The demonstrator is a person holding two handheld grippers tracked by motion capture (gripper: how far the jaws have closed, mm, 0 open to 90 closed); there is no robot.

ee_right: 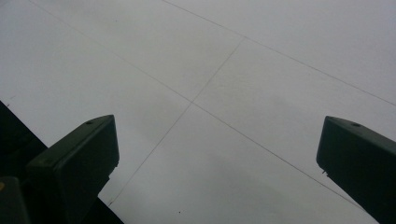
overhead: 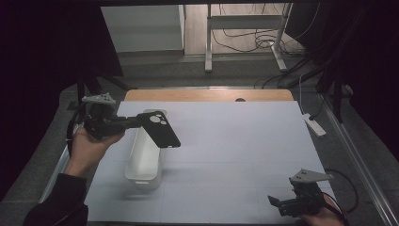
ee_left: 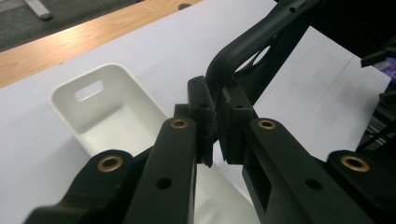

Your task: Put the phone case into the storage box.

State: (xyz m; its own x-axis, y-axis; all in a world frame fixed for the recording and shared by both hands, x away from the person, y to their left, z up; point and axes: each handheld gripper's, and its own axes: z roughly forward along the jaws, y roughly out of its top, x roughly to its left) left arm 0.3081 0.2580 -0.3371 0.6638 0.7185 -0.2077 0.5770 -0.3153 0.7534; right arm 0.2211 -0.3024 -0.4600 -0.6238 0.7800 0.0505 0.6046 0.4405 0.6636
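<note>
A black phone case (overhead: 158, 128) with a round camera cut-out hangs in the air above the far end of a white oblong bin (overhead: 139, 165). My left gripper (overhead: 139, 122) is shut on its edge. In the left gripper view the case (ee_left: 261, 42) rises from between the closed jaws, with the bin (ee_left: 100, 116) below and behind. My right gripper (overhead: 275, 203) rests low at the table's near right corner, open. In the right gripper view its fingertips (ee_right: 88, 154) stand wide apart over bare white table with nothing between them.
The white sheet (overhead: 235, 150) covers most of the table, with a wooden strip (overhead: 207, 95) along the far edge. A white power strip (overhead: 314, 125) lies off the right side. Desk legs and cables stand on the floor beyond.
</note>
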